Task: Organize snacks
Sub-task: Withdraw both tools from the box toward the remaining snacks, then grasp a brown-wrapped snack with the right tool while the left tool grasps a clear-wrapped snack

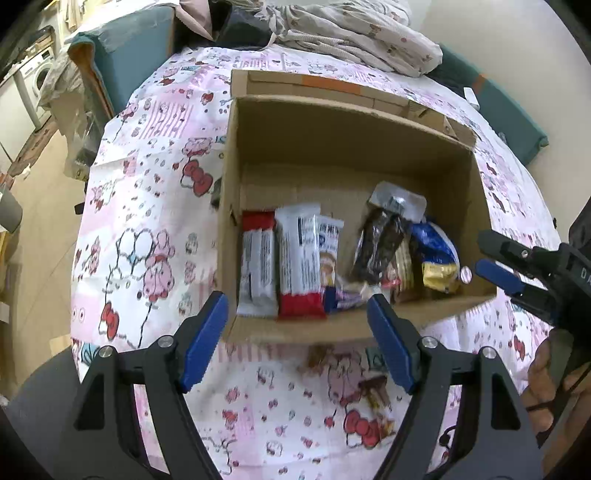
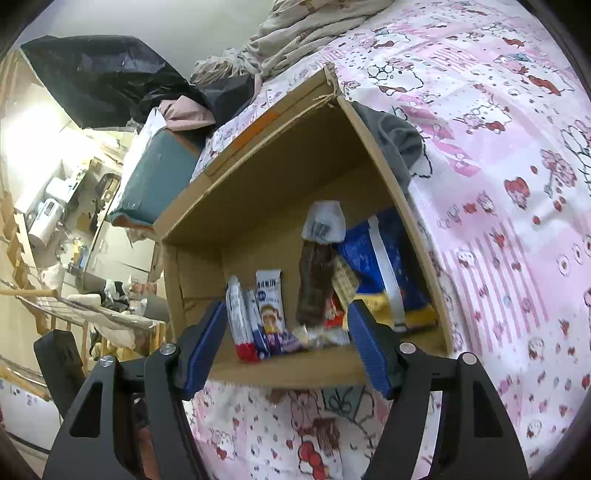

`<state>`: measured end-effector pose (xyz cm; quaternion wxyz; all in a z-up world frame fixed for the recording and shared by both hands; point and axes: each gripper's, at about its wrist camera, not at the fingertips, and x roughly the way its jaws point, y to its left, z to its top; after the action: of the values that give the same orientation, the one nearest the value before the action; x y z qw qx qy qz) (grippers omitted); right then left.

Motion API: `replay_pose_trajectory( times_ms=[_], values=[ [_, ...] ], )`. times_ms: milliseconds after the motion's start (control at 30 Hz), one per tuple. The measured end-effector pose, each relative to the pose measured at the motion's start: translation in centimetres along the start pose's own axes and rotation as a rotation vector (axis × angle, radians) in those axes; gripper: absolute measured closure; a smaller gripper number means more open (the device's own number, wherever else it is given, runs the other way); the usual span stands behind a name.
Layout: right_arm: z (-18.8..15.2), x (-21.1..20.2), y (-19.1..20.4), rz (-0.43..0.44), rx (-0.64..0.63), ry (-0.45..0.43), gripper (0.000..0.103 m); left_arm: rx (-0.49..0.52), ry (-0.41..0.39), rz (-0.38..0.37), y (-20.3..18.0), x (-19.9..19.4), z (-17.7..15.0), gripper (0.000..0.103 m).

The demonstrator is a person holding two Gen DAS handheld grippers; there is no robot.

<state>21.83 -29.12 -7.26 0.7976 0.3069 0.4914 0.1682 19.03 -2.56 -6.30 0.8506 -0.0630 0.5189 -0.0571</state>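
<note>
An open cardboard box (image 1: pixel 343 147) is sitting on a desk covered by a pink cartoon-print cloth (image 1: pixel 155 206), and the snacks are lying inside it along the near wall. On the box's left side, two white-and-red packets (image 1: pixel 258 266) are lying side by side, and a narrower white packet with a cartoon face (image 1: pixel 330 243) is lying just beside them. On the right, a dark brown packet with a clear header (image 1: pixel 380 243) is leaning over a blue-and-yellow bag (image 1: pixel 437 254).

The left claw (image 1: pixel 295 339) is hovering over the near rim of the box, its blue pads standing wide apart with nothing between them. The right claw (image 2: pixel 288 343) is likewise standing wide and holding nothing, hanging just in front of the near wall and looking into the box; in the left wrist view it is showing at the right edge, beside the box's right wall, with a hand behind it.

Rumpled bedding (image 1: pixel 354 33) is lying beyond the box.
</note>
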Motion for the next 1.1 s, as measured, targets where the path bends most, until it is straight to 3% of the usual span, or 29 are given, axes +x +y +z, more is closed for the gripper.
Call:
replay_pose_trajectory(
  times_ms=[133, 233, 400, 467, 600, 733, 800, 833, 867, 933, 1100],
  values=[
    [-2.2, -1.0, -0.5, -0.019, 0.039, 0.032, 0.032, 0.007, 0.024, -0.015, 0.3, -0.5, -2.2, 0.028],
    [-4.3, -1.9, -1.4, -0.084, 0.075, 0.045, 0.032, 0.038, 0.059, -0.01, 0.0, -0.1, -3.7, 0.028],
    [-8.5, 0.3, -2.2, -0.15, 0.069, 0.237, 0.032, 0.041, 0.107, -0.001, 0.3, 1.1, -4.6, 0.029],
    [-9.9, 2.0, -1.4, -0.16, 0.017, 0.324, 0.036, 0.041, 0.106, 0.009, 0.3, 1.3, -4.6, 0.029],
    [-11.6, 5.0, 0.8, -0.259, -0.138, 0.404, 0.038, 0.053, 0.111, 0.021, 0.0, 1.6, -4.6, 0.029],
    [-12.7, 6.8, 2.0, -0.325, -0.241, 0.442, 0.048, 0.071, 0.115, 0.035, -0.5, 1.8, -4.6, 0.029],
    [-12.8, 7.4, 1.8, -0.344, -0.267, 0.46, 0.065, 0.076, 0.116, 0.035, -0.6, 1.8, -4.6, 0.029],
    [-12.9, 7.6, 1.8, -0.363, -0.295, 0.463, 0.083, 0.077, 0.115, 0.032, -0.6, 1.8, -4.6, 0.029],
    [-12.9, 7.5, 1.9, -0.373, -0.315, 0.46, 0.088, 0.078, 0.113, 0.03, -0.7, 1.8, -4.5, 0.029],
    [-12.5, 6.8, 2.2, -0.374, -0.333, 0.426, 0.089, 0.081, 0.111, 0.03, -0.8, 1.9, -4.5, 0.029],
    [-10.5, 4.0, 1.0, -0.288, -0.202, 0.331, 0.089, 0.074, 0.152, 0.036, -0.9, 3.5, -4.5, 0.031]
  ],
)
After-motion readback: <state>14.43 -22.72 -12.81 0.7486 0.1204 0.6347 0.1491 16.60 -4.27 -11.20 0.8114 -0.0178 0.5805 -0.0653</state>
